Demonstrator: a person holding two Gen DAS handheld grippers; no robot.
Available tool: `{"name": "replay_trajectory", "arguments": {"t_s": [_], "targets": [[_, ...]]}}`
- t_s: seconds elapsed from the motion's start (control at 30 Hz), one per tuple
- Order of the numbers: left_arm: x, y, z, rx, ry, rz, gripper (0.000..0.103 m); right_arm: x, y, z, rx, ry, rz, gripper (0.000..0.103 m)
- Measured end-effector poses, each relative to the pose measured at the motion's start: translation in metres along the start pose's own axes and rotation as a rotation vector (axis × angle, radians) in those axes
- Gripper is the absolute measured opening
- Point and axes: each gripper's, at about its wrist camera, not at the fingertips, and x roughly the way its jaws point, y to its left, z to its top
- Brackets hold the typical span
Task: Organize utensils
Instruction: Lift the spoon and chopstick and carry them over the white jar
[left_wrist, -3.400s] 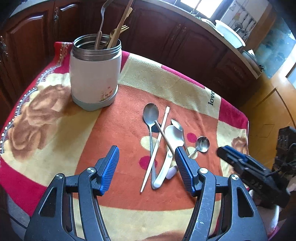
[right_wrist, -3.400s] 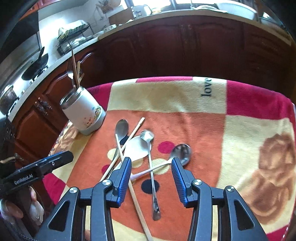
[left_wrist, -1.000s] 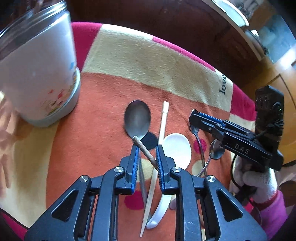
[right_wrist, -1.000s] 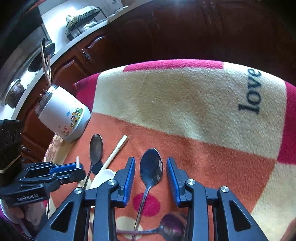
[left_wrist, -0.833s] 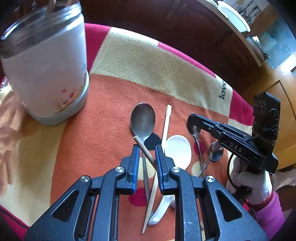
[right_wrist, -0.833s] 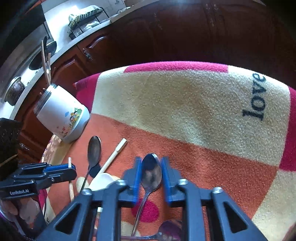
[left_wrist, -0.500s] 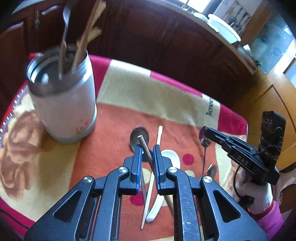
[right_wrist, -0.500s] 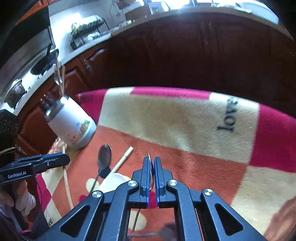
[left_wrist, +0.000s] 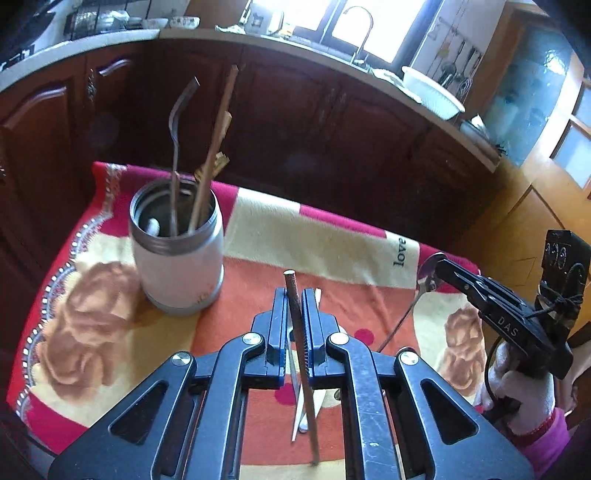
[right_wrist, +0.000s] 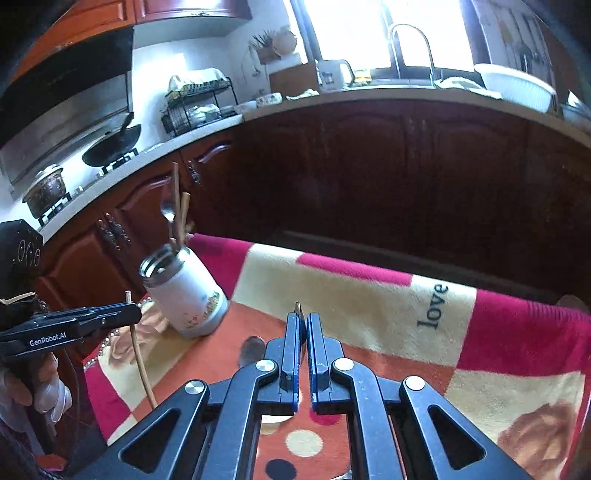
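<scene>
In the left wrist view my left gripper has its jaws closing on a thin brown chopstick, lifted off the blanket and standing up between the pads. The white steel-rimmed canister stands to the left with a fork and wooden sticks in it. At the right my right gripper holds a metal spoon with its handle hanging down. In the right wrist view my right gripper is shut on that spoon, seen edge-on. The left gripper, chopstick and canister lie to its left.
A red, cream and orange blanket covers the table. A pale chopstick and a white spoon lie under my left gripper, and another metal spoon lies on the orange patch. Dark wooden cabinets stand behind the table.
Both grippers have risen off the blanket with their utensils, and both views have tilted up. The right gripper went from open around the spoon to shut on it.
</scene>
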Motion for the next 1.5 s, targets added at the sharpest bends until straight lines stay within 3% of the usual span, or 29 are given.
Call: {"name": "replay_trajectory", "arguments": {"t_s": [0.4, 1.1, 1.23, 1.5], "targets": [[-0.049, 0.01, 0.01, -0.008, -0.086, -0.003, 0.004, -0.038, 0.046, 0.027, -0.089, -0.066, 0.034, 0.003], [-0.109, 0.031, 0.039, 0.007, -0.188, 0.019, 0.004, -0.055, 0.113, 0.075, -0.201, -0.139, 0.071, 0.003], [-0.125, 0.038, 0.052, -0.001, -0.208, 0.002, 0.004, -0.053, 0.126, 0.087, -0.224, -0.146, 0.078, 0.003], [-0.157, 0.048, 0.091, 0.019, -0.311, 0.06, 0.004, -0.047, 0.146, 0.117, -0.245, -0.177, 0.059, 0.003]]}}
